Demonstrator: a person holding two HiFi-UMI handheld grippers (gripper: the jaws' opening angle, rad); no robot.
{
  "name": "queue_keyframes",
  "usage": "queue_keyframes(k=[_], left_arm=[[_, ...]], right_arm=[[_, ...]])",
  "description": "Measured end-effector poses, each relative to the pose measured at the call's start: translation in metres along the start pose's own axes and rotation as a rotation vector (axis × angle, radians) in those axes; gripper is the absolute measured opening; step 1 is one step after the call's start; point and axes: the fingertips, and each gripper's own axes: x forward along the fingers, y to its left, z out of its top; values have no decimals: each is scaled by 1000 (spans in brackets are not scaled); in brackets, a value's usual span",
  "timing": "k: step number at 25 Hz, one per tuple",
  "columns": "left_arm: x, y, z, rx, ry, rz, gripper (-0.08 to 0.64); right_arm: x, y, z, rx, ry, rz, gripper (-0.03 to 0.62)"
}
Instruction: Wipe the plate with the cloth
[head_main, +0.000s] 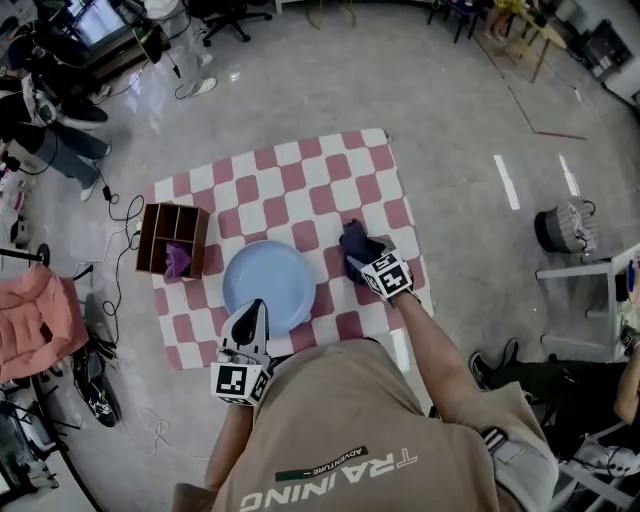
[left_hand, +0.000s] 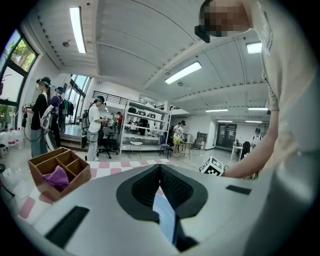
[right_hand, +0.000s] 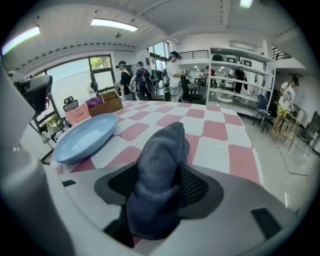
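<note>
A light blue plate (head_main: 268, 285) lies on the pink and white checked sheet (head_main: 300, 190). My left gripper (head_main: 250, 318) is at the plate's near rim and shut on it; a sliver of the blue rim (left_hand: 165, 220) shows between its jaws. A dark blue cloth (head_main: 355, 240) sits in a bunch on the sheet just right of the plate. My right gripper (head_main: 360, 255) is over it with its jaws spread wide. In the right gripper view the cloth (right_hand: 157, 170) stands bunched between the jaws, and the plate (right_hand: 85, 137) lies to the left.
A wooden box with compartments (head_main: 172, 240) stands left of the plate, with a purple cloth (head_main: 177, 260) in one compartment. Chairs, cables and several people surround the sheet. A grey basket (head_main: 565, 228) stands off to the right.
</note>
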Motion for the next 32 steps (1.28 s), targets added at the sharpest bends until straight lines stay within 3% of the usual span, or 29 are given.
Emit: queue_keyframes(k=[5,10,15,22,32], left_arm=[[-3,4,8,4,-26,-19,11],[-15,16,18,13,-60,-9,11],[-35,31,19,1,-80,28,11],[-43,55,16,-16,-95,66,11],[-47,65,17,20,-86,40,11]], right_arm=[[-1,0,-3,46,53,-25,200],[-10,4,0,143,18,-19,133],[-36,18,14,95,-45,-37,126],[-87,45,70,87,-222,-37,124],[-139,141,142,-85,-346,71,124]])
